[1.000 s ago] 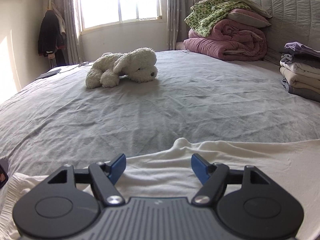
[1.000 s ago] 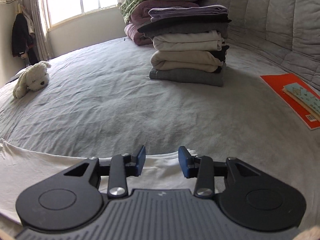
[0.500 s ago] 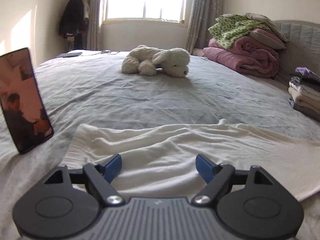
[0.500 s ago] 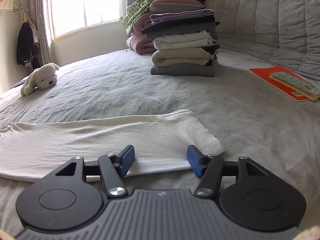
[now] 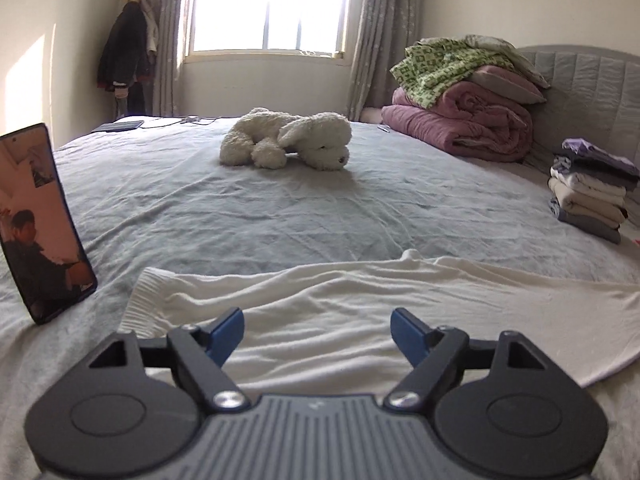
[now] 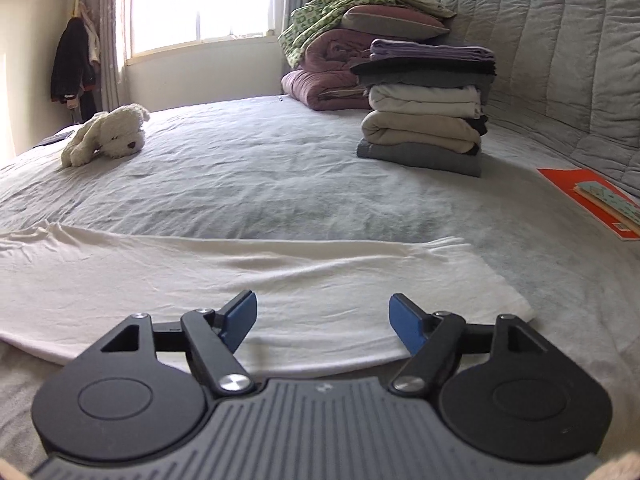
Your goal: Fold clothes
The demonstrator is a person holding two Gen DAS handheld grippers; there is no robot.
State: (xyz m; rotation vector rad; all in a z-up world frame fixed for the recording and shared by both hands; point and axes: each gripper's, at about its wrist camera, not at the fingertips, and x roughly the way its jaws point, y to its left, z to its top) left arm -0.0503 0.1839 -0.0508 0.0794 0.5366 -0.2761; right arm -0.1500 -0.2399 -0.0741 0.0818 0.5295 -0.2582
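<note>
Cream garment (image 5: 360,304) lies as a long folded strip across the grey bed (image 5: 248,208), near edge. Both claws drew back to its ends vs a sec ago: left claw (image 5: 318,330) wide open, empty; right claw (image 6: 323,322) just opened, nothing between. Prob. next fold is end-to-end.

The cream garment (image 6: 200,280) runs off the frame's left edge.

Grey-sheeted bed (image 5: 280,216), several things lying on it

A cream garment (image 5: 360,304) lies flat at the near edge (lightly wrinkled); beyond it are a plush dog (image 5: 288,146), stacked folded clothes (image 6: 424,108), rolled bedding (image 5: 460,124), a propped phone (image 5: 38,220) and an orange book (image 6: 580,196).
</note>
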